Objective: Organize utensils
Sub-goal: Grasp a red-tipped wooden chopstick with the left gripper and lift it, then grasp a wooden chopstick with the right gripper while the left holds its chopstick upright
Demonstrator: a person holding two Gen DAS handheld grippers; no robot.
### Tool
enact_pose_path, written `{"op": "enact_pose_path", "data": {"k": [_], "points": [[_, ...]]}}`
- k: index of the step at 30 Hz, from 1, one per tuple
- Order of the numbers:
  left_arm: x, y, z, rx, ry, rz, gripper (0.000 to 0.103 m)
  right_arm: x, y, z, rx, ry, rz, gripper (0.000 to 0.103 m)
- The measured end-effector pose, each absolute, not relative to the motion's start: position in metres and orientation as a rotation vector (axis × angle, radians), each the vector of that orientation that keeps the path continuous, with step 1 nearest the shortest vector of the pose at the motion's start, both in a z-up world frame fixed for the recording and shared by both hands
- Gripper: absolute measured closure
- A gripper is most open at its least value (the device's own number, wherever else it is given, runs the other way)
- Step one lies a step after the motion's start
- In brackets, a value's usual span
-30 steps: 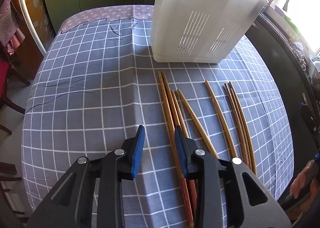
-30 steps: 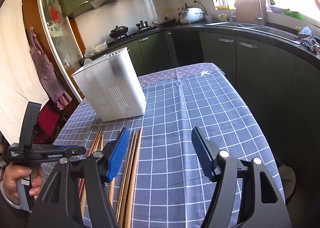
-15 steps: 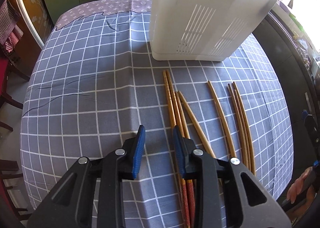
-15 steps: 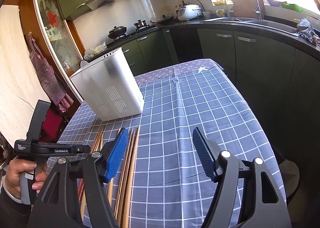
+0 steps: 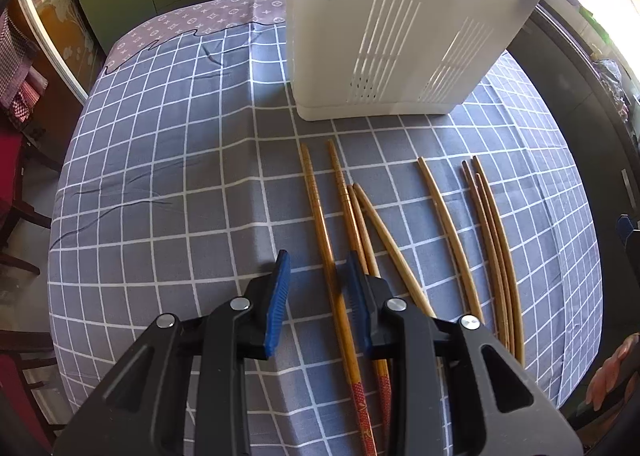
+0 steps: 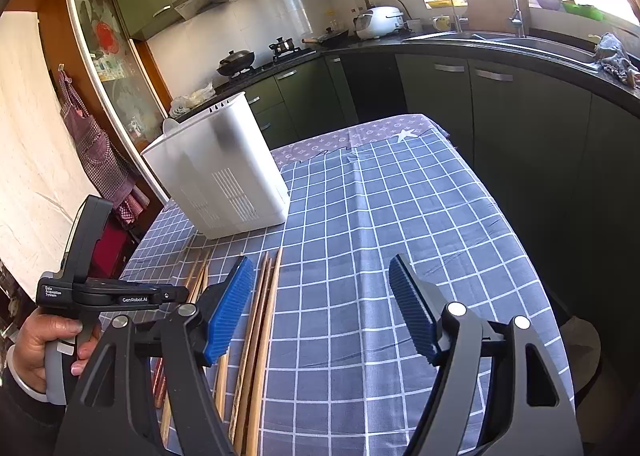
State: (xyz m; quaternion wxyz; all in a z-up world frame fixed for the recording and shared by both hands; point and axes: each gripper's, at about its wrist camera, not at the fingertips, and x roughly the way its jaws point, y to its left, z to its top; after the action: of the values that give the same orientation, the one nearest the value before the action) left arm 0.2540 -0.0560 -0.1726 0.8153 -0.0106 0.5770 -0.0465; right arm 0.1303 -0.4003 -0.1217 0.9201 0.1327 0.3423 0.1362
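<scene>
Several wooden chopsticks (image 5: 448,224) lie side by side on the blue checked tablecloth (image 5: 168,184), in front of a tall white slotted utensil holder (image 5: 396,24). My left gripper (image 5: 318,270) is open, low over the cloth, with the leftmost red-handled chopstick (image 5: 326,244) lying between its jaws. The right gripper (image 6: 322,292) is open wide and empty, above the cloth to the right of the chopsticks (image 6: 262,316). The holder (image 6: 220,172) stands behind them in that view.
Dark green cabinets (image 6: 436,96) and a counter with a sink (image 6: 500,36) run along the right and back. A stove with pots (image 6: 256,56) is at the back. The left hand and its gripper handle (image 6: 80,288) show at the lower left.
My left gripper has moved right and forward, so the leftmost chopstick now lies between its jaws. The right gripper has barely moved.
</scene>
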Motion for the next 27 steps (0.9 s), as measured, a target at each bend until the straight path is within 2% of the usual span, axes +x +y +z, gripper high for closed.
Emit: {"op": "enact_pose_path", "data": {"k": [4,5,8,15,20,27], "points": [[0.258,-0.06,-0.173,0.011,1.225,-0.1,0.077,0.131,-0.396,-0.122,0.258,0.714,0.281,0.033],[0.26,-0.064,-0.173,0.017,1.221,-0.105,0.091,0.13,-0.396,-0.122,0.255,0.713,0.279,0.033],[0.262,-0.068,-0.174,0.011,1.223,-0.119,0.096,0.13,-0.4,-0.121,0.26,0.711,0.27,0.033],[0.249,-0.065,-0.161,-0.005,1.175,-0.135,0.097,0.129,-0.402,-0.123,0.263,0.725,0.27,0.032],[0.235,-0.063,-0.135,-0.004,1.103,-0.152,0.097,0.129,-0.397,-0.122,0.251,0.733,0.28,0.027],[0.205,-0.058,-0.099,-0.01,0.984,-0.183,0.097,0.129,-0.386,-0.121,0.222,0.745,0.301,0.027]]}}
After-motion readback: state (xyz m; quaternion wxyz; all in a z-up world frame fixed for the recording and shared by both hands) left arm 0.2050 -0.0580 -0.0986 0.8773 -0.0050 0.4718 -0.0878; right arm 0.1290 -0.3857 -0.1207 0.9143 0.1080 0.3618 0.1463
